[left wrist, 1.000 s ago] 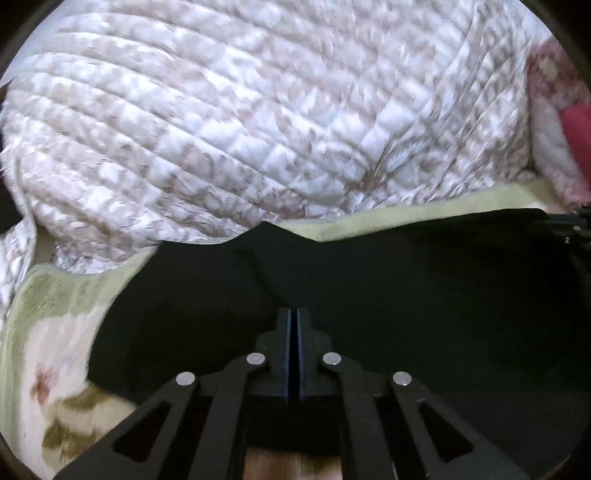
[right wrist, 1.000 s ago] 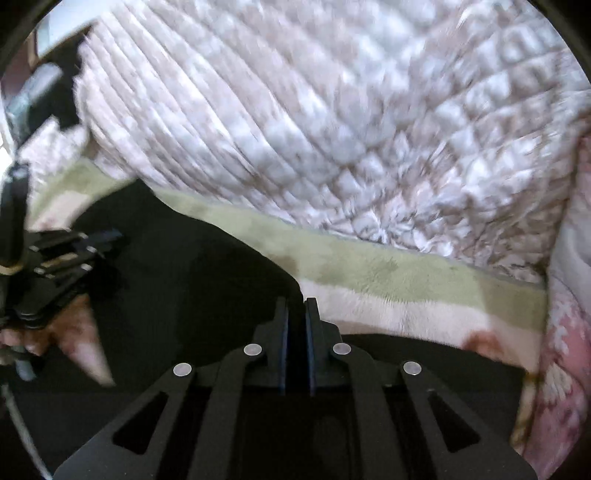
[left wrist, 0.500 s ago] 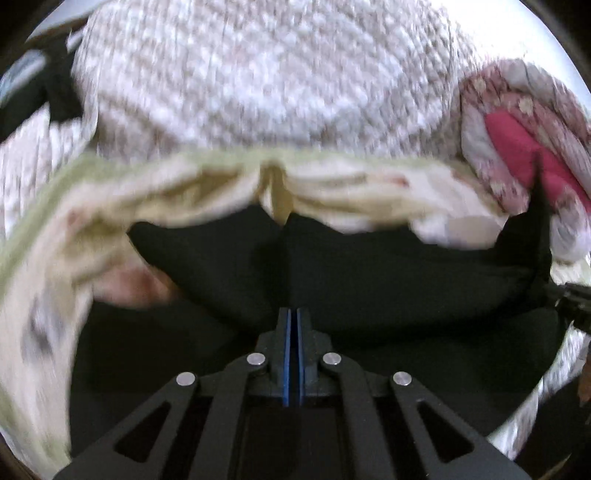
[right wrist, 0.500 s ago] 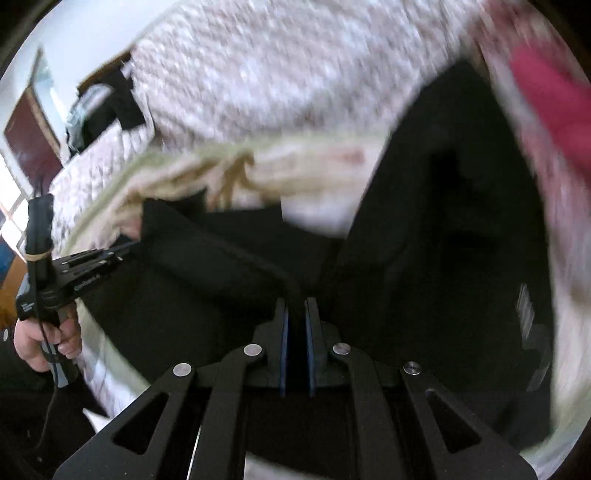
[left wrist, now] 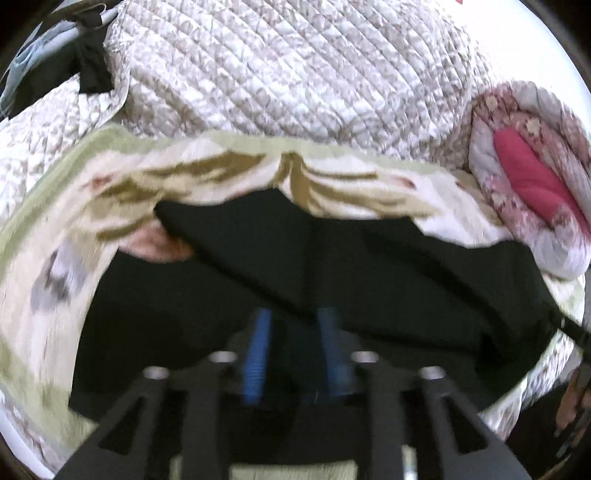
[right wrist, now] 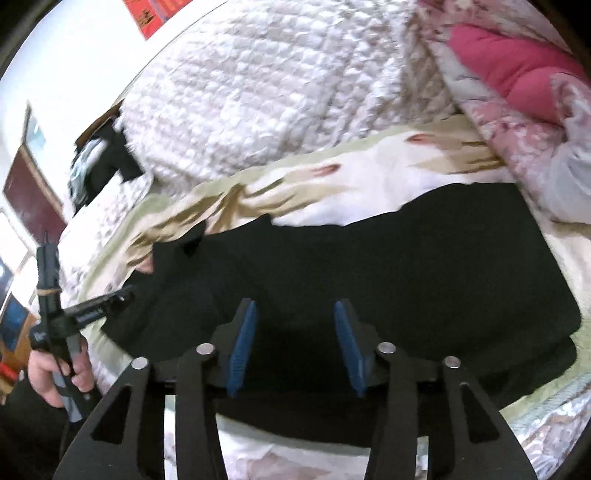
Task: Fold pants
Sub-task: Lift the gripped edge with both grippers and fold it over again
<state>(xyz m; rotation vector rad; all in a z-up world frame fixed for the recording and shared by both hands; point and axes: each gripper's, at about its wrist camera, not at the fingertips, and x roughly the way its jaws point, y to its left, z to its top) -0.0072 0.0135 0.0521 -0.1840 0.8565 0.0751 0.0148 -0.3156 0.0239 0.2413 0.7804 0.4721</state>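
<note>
Pants (right wrist: pixel 369 266): black, no readable label; left gripper's (right wrist: pixel 122 295) lettering is blurred.

left hand-held gripper (left wrist: pixel 295 332) blurred, black pants (left wrist: pixel 369 280) hiding blanket (left wrist: pixel 55 258), poster (right wrist: pixel 155 14) cut off

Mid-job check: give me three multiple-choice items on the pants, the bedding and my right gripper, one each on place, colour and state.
1. Where do the black fabric pants lie?
A. on the cream floral blanket
B. on the floor
C. on a hanger

2. What colour is the plain panel of the rolled floral quilt?
A. blue
B. pink
C. yellow

3. How do the right gripper jaws stand?
A. clamped on the quilt
B. apart, opening, pressing nothing
C. out of view

Answers: A, blanket shows round the pants; B, the pink fold shows at upper right; B, the blue pads stand apart over the pants.
</note>
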